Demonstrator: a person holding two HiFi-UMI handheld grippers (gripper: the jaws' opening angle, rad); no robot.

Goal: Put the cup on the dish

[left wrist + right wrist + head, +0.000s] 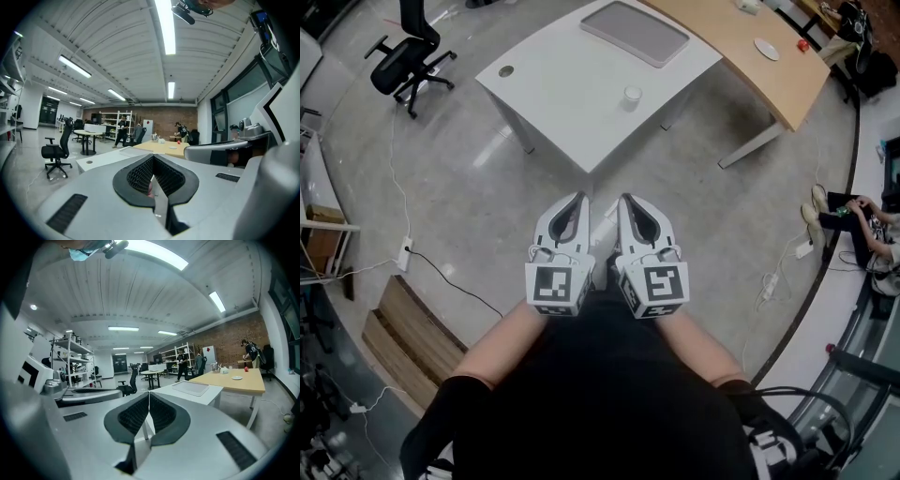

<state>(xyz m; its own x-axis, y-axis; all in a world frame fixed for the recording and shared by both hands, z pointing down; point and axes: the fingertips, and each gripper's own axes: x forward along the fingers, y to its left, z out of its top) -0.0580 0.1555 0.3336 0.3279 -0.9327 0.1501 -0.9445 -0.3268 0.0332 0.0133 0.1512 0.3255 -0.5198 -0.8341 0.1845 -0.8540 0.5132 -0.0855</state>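
The cup (632, 94) stands on the white table (553, 84), well ahead, more in line with the right gripper (629, 201) than with the left gripper (578, 199). Both have their jaws pressed together and hold nothing.

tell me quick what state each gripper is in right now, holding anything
Left gripper: closed, holding nothing.
Right gripper: closed, holding nothing.
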